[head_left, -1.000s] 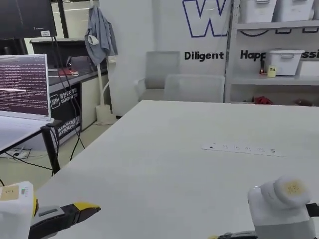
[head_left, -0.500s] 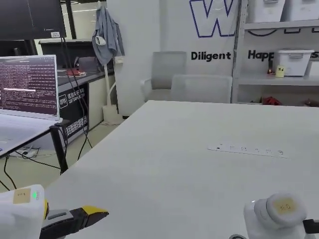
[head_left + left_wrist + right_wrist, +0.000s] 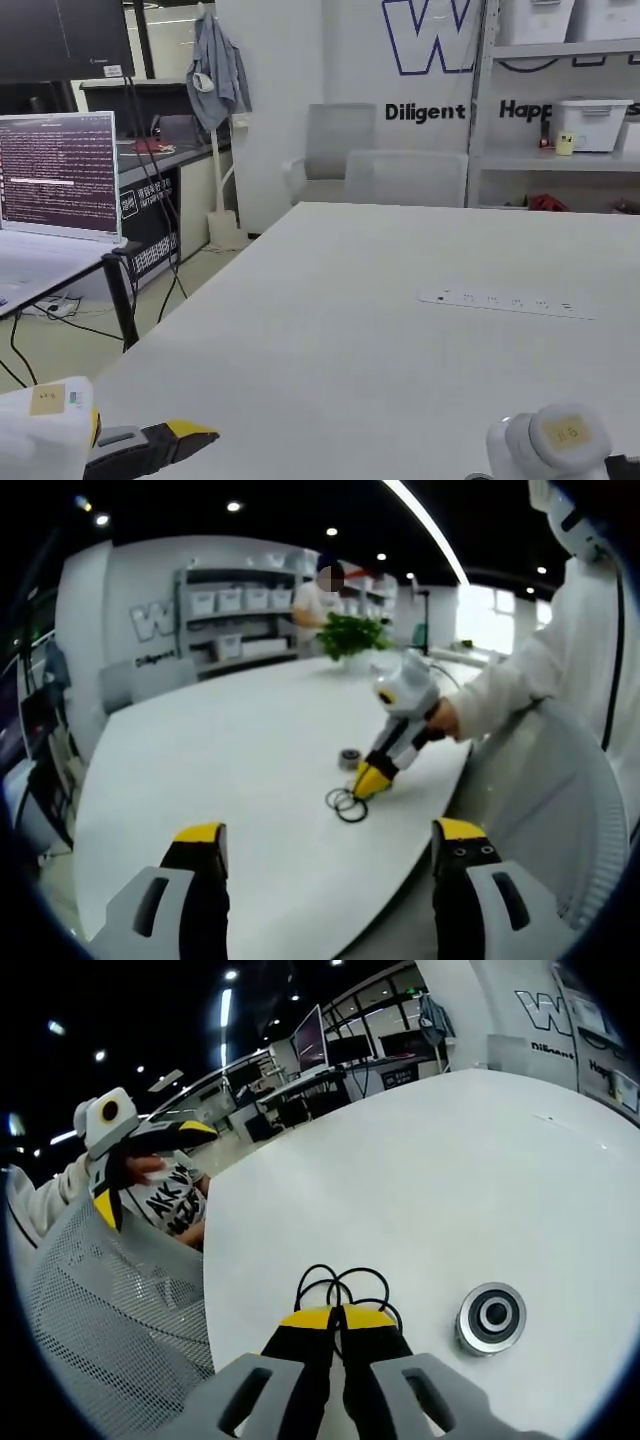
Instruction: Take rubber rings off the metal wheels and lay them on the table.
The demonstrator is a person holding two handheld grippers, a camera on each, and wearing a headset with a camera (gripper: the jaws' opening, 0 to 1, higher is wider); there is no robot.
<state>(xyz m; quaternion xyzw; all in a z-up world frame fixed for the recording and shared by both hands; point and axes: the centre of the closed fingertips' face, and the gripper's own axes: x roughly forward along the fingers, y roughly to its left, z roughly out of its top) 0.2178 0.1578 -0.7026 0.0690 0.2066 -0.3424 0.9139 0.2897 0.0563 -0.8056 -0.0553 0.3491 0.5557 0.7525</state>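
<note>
Several black rubber rings (image 3: 340, 1285) lie overlapping on the white table (image 3: 420, 1180), also seen in the left gripper view (image 3: 346, 803). A metal wheel (image 3: 491, 1317) lies flat just right of them; from the left gripper it appears beyond the rings (image 3: 349, 758). My right gripper (image 3: 338, 1318) is shut, its yellow tips down on the rings; whether a ring is pinched I cannot tell. My left gripper (image 3: 330, 832) is open and holds nothing. It hangs off the table's near edge, well away from the rings, at the bottom left of the head view (image 3: 188, 436).
A white power strip (image 3: 505, 300) lies across the far side of the table. A desk with a lit monitor (image 3: 58, 175) stands to the left, chairs (image 3: 405, 178) and shelving behind. A mesh chair back (image 3: 110, 1330) is close beside the table edge.
The head camera has shifted a little. The right gripper has dropped lower in the head view. The left gripper has hardly moved.
</note>
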